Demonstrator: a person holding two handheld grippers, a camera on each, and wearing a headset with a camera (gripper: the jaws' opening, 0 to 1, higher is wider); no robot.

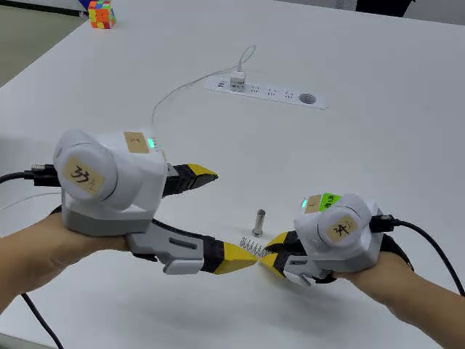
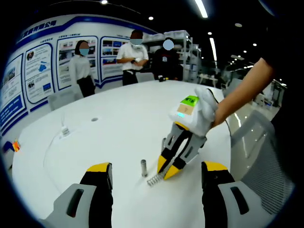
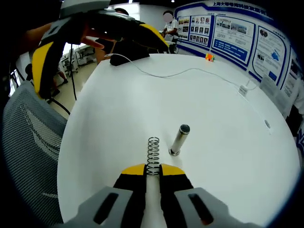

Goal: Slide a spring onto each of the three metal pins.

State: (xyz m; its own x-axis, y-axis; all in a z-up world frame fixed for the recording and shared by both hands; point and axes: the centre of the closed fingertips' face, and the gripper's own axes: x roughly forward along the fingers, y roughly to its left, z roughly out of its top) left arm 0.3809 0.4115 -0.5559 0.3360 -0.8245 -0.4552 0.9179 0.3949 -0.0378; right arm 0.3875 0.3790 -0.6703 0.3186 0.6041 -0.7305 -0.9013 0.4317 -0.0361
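Right gripper (image 3: 153,171): closed on the near end of 1 spring (image 3: 153,153), which is held out along the jaws.
Pin (image 3: 179,140): 1 is counted, upright on the table (image 3: 228,190), just beside the spring, to its right in the right gripper view.
Axes: the spring is held nearly flat and the pin stands, so tilting is judged necessary.
Left gripper (image 1: 231,218): wide open, nothing is held.
Nearer to the pin: Right gripper.

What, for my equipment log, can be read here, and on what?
"33": round sticker on the left gripper.
"34": tan sticker on the right gripper.
Too small to read: green label on the right gripper.
Too blurred to read: wall posters.
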